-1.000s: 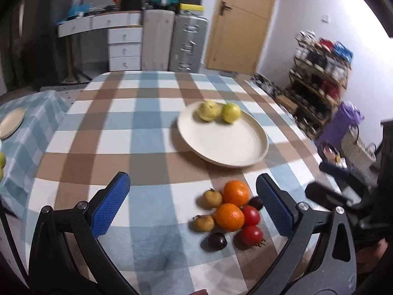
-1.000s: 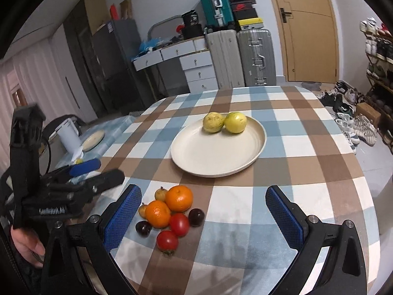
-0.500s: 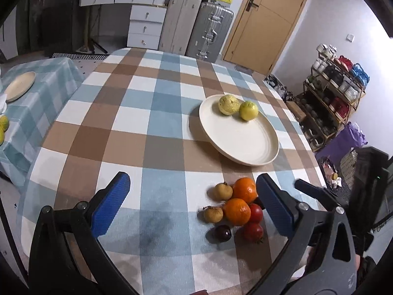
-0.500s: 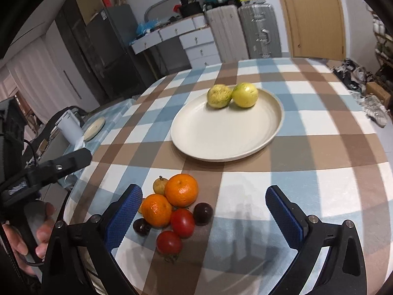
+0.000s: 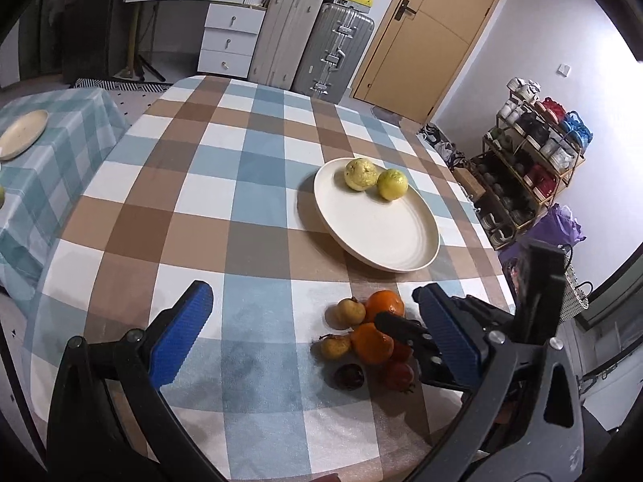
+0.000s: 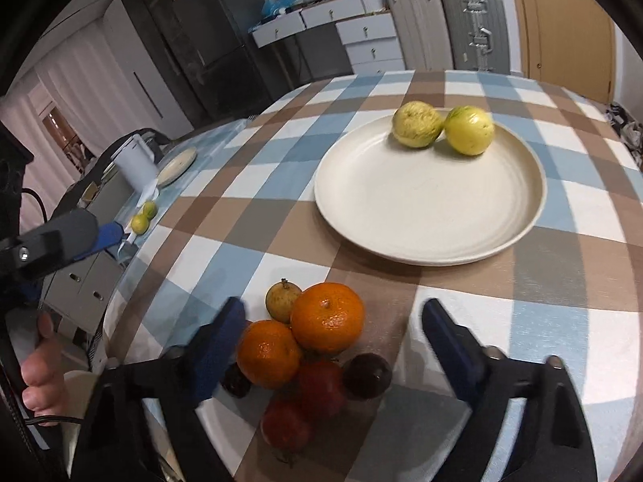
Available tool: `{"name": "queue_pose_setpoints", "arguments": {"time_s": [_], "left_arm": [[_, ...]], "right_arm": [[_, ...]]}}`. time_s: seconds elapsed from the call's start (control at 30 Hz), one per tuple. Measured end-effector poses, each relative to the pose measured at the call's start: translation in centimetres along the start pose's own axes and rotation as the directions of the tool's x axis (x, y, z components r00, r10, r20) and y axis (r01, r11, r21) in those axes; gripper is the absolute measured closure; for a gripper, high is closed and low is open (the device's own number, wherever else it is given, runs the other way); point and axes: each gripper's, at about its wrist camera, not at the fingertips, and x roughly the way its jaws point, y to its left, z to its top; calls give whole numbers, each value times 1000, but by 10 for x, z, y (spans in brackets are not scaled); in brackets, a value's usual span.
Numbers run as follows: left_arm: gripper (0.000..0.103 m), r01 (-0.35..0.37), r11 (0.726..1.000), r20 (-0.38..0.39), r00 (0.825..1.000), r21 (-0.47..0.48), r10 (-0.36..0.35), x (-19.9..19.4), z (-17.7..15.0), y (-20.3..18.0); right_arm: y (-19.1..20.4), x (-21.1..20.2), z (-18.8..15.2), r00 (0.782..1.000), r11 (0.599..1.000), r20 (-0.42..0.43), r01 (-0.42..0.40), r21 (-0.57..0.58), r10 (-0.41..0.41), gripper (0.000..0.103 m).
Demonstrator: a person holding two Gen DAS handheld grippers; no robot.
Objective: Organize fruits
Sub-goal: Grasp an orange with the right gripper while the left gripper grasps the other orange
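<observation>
The right gripper (image 6: 329, 341), jaws wide open, straddles the oranges (image 6: 326, 317) at lower centre, the left gripper (image 5: 317, 341) equally open, with no writing legible.

My left gripper (image 5: 317, 333) hovers w/ jaws spread wide. My right gripper (image 6: 333, 329) sits low, jaws wide apart, tips slightly blurred.

Your left gripper (image 5: 317, 329) gapes wide over the checked tablecloth (image 5: 257, 168). The round cream plate (image 5: 386, 237) lies ahead; clustered oranges (image 5: 373, 329) sit inside its right jaw.
</observation>
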Motion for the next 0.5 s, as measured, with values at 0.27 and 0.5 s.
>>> {"name": "queue_pose_setpoints", "arguments": {"time_s": [0.27, 0.5], "left_arm": [[1, 5, 1000, -2, 1000, 5, -5, 0, -1, -2], [1, 10, 1000, -3, 1000, 11, -10, 0, -1, -3]], "right_arm": [[-7, 10, 3, 999, 999, -16, -28, 38, 29, 43], [-3, 13, 2, 998, 998, -33, -51, 27, 52, 53]]}}
